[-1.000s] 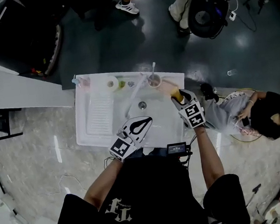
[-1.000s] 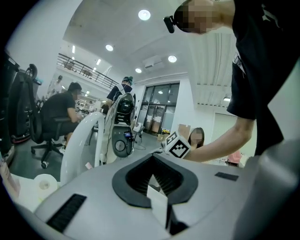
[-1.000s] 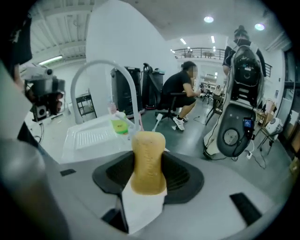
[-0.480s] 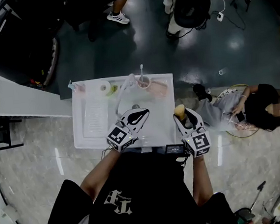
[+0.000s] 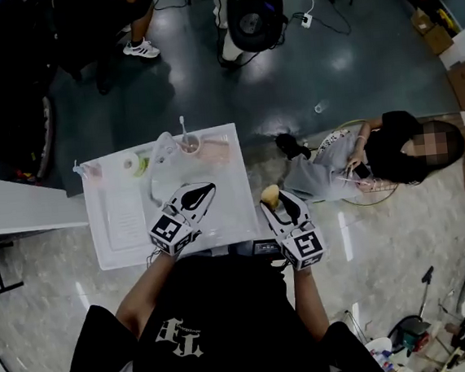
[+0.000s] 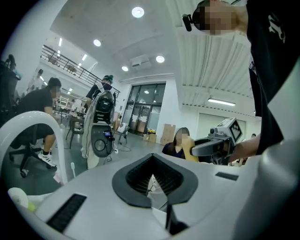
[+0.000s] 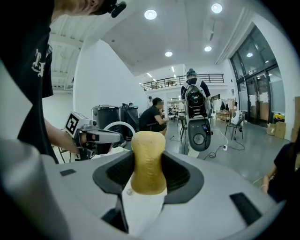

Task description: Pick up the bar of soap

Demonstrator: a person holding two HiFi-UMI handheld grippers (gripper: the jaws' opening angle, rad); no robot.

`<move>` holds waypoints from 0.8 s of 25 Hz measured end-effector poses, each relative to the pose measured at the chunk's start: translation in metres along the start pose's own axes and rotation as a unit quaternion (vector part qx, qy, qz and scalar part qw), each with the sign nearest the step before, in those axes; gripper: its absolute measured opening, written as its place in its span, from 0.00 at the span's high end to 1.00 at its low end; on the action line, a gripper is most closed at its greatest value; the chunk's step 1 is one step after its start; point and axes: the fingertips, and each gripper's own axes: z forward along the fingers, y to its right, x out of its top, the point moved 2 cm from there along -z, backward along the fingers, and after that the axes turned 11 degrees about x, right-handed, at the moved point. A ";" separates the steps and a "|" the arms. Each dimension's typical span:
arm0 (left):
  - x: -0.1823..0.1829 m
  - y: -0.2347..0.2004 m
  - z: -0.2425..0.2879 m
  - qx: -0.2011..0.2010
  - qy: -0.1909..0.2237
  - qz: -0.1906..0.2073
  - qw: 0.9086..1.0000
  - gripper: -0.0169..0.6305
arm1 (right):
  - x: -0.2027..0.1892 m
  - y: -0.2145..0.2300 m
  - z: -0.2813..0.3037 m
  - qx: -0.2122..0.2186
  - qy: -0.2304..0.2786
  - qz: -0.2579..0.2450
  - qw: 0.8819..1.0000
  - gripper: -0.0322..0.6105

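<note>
The bar of soap [image 7: 148, 161] is a yellow oblong that stands upright between the jaws of my right gripper [image 7: 148, 187], which is shut on it. In the head view the soap [image 5: 270, 195] pokes out of the right gripper [image 5: 275, 202], held in the air just off the right edge of the white sink [image 5: 105, 226]. My left gripper [image 5: 199, 195] hovers over the sink's near right part. Its jaws are shut with nothing between them [image 6: 152, 180]. From the left gripper view, the right gripper [image 6: 213, 146] and the soap [image 6: 189, 150] show to the right.
At the sink's back stand a curved white faucet [image 5: 162, 147], a cup with a toothbrush [image 5: 188, 144] and a pink soap dish [image 5: 217, 151]. A person [image 5: 361, 164] sits on the floor to the right. A dark machine [image 5: 253, 15] stands farther off.
The right gripper drew the soap back from the soap dish at the sink's far right to a spot off the sink's right edge. The left gripper stayed over the sink.
</note>
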 end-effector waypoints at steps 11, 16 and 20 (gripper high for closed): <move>0.010 0.024 0.003 -0.017 0.012 0.008 1.000 0.96 | 0.004 -0.002 -0.019 -0.013 0.003 -0.010 1.000 0.66; 0.010 0.023 -0.002 -0.016 0.013 0.008 1.000 0.96 | 0.002 -0.004 -0.018 -0.013 0.002 -0.007 1.000 0.66; 0.011 0.022 -0.004 -0.014 0.016 0.008 1.000 0.96 | 0.003 -0.005 -0.017 -0.009 0.001 -0.009 1.000 0.66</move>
